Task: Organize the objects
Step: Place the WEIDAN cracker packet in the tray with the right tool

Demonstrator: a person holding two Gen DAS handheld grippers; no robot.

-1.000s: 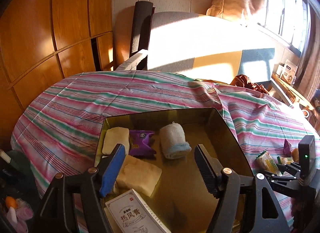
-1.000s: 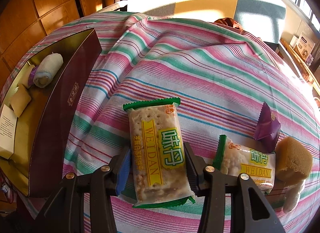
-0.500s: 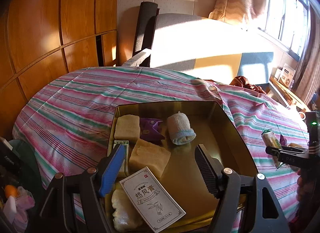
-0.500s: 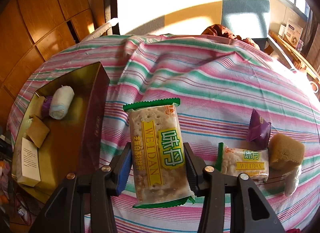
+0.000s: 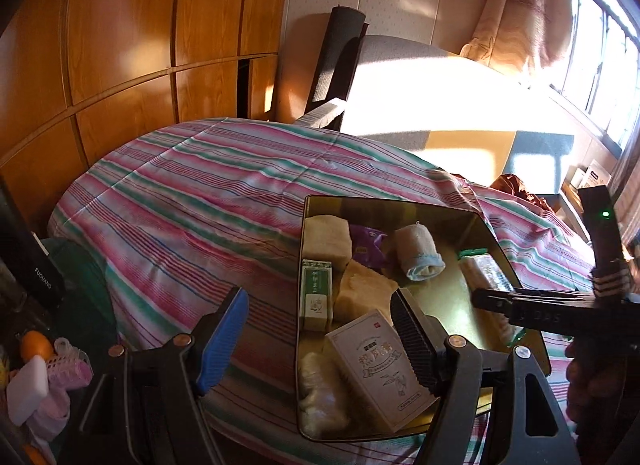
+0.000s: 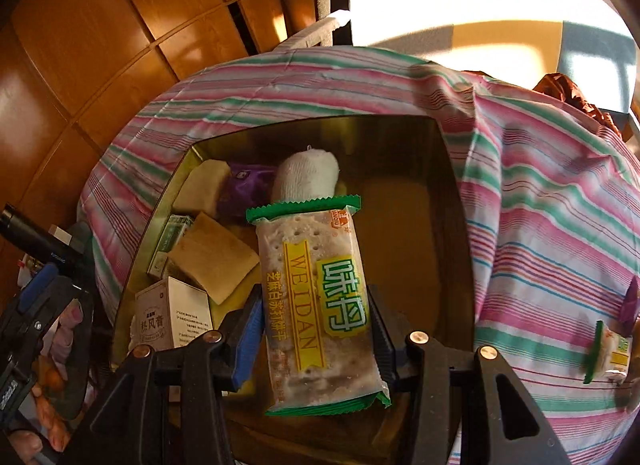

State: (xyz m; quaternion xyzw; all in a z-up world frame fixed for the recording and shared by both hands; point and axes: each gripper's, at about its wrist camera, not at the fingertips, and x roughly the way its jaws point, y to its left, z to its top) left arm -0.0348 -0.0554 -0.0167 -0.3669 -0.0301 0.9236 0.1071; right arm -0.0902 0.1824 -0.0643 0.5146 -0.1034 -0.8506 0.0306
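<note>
My right gripper [image 6: 316, 329] is shut on a green-edged cracker packet [image 6: 316, 305] and holds it over the gold-lined box [image 6: 404, 233]. The packet also shows in the left wrist view [image 5: 486, 273], over the box [image 5: 452, 305]. The box holds a rolled white towel [image 6: 306, 177], a purple sachet [image 6: 244, 189], tan sponge blocks [image 6: 212, 261], a small green box [image 5: 316, 293], a white carton [image 5: 380, 369] and a white bundle [image 5: 320, 397]. My left gripper [image 5: 316, 337] is open and empty at the box's near left edge.
The box sits on a table with a pink and green striped cloth [image 5: 208, 201]. A second cracker packet [image 6: 608, 349] and a purple sachet [image 6: 630, 305] lie on the cloth at right. Clutter [image 5: 36, 369] stands at the left. A chair [image 5: 340, 61] stands behind.
My right gripper carried the cracker packet left from the cloth to above the box. My left gripper drew back and left, now at the box's left edge.
</note>
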